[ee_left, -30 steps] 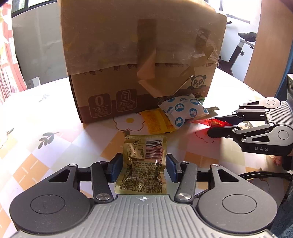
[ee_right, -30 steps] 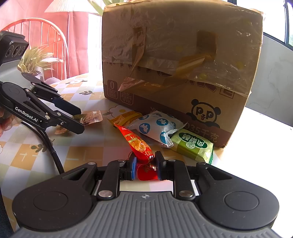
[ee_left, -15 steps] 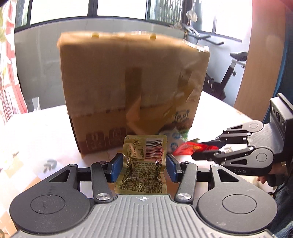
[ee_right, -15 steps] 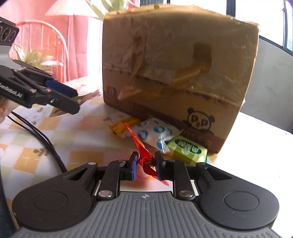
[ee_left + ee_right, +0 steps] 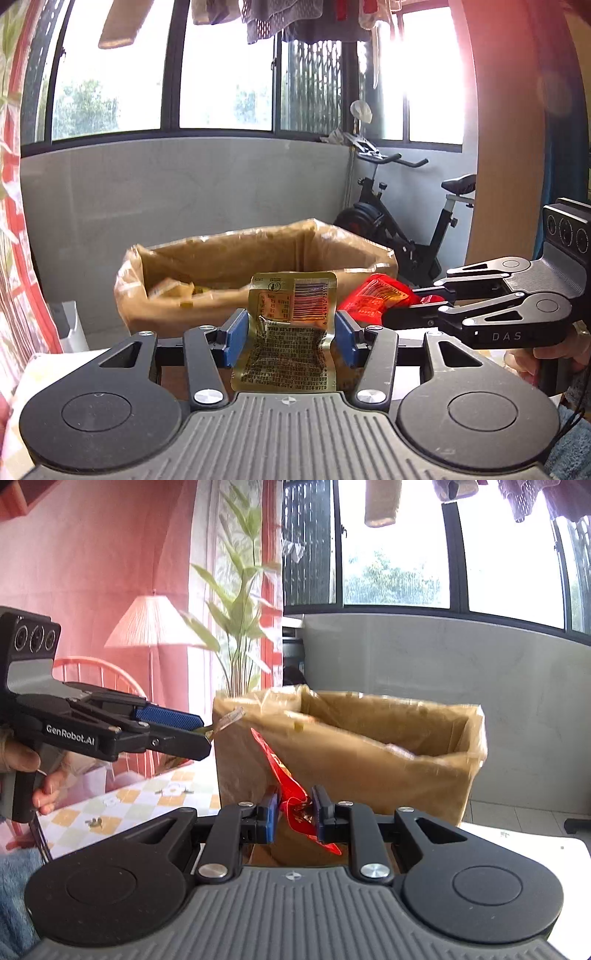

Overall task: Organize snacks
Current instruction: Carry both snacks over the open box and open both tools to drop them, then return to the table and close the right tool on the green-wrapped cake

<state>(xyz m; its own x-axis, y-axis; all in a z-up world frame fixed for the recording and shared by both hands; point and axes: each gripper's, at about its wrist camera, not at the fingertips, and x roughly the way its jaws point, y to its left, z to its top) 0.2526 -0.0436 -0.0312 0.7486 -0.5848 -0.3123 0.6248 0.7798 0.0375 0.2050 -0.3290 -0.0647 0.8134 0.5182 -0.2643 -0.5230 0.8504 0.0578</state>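
My left gripper is shut on a gold snack packet with a barcode, held upright in front of the open cardboard box. My right gripper is shut on a red snack packet that sticks up to the left. Both are raised to about the height of the box's rim, on its near side. In the left wrist view the right gripper comes in from the right with the red packet. In the right wrist view the left gripper shows at the left, the gold packet's edge at its tip. A few packets lie inside the box.
The table has a yellow-and-white checked cloth with flowers. Hands grip the handles. An exercise bike stands behind the box by the grey wall. A red chair, a lamp and a plant are at the left.
Both grippers have risen with their packets from the tabletop to the level of the box's open top. The snacks lying at the foot of the box have dropped out of view.
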